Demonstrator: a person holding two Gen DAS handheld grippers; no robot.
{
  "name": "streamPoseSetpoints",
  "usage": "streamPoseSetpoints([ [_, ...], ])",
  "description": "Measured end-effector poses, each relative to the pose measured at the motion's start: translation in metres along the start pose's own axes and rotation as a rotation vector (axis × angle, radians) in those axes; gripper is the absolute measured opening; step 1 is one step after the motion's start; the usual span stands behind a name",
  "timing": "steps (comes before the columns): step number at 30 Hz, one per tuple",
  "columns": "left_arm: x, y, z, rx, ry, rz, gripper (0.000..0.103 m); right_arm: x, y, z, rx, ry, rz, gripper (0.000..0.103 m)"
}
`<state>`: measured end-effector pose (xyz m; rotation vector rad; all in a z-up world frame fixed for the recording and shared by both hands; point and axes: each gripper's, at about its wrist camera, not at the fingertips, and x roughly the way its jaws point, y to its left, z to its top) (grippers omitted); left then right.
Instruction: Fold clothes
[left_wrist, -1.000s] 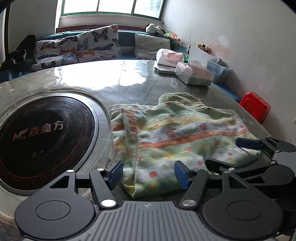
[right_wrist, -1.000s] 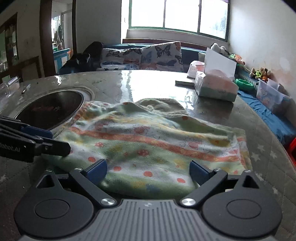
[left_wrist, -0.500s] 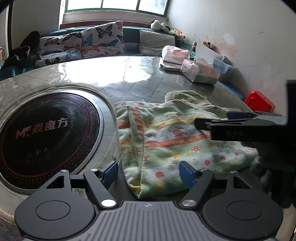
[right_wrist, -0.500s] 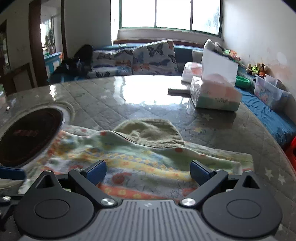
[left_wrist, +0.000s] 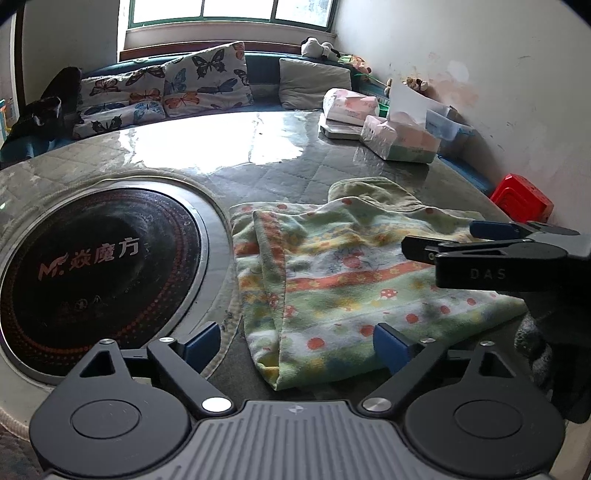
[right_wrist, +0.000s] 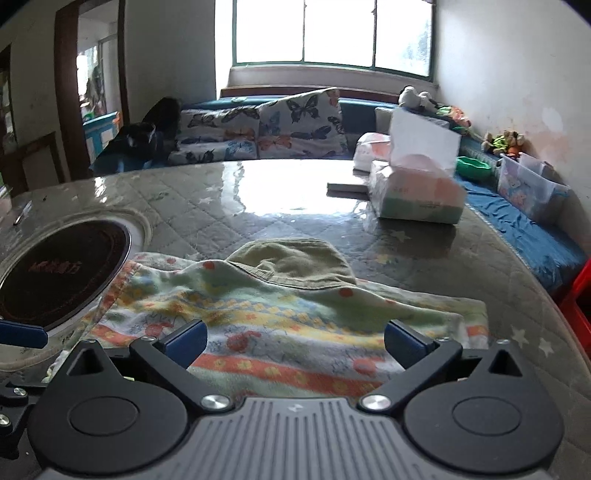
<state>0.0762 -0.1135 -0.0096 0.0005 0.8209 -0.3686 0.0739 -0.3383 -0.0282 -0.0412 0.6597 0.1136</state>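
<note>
A green, orange and white patterned garment lies folded on the round table, with an olive-green piece sticking out from under its far edge. It also shows in the right wrist view, with the olive piece behind. My left gripper is open and empty at the garment's near left corner. My right gripper is open and empty, held over the garment's near part; it shows side-on in the left wrist view above the garment's right side.
A round black induction cooktop is set into the table left of the garment. Tissue packs and a flat box stand at the far right of the table. A cushioned bench runs behind. A red stool stands by the wall.
My right gripper has lifted and moved forward over the garment from its near edge. My left gripper has drawn back and left a little. The garment has not moved.
</note>
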Motion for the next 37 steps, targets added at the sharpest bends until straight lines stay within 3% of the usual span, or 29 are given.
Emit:
streamPoseSetpoints([
  [8, -0.008, -0.004, -0.002, 0.022, -0.016, 0.012, 0.103, -0.021, -0.007, -0.012, 0.053, 0.023, -0.015, 0.103],
  [37, -0.027, -0.011, -0.022, 0.047, 0.009, -0.007, 0.103, -0.060, 0.001, -0.053, 0.091, 0.090, -0.055, 0.103],
])
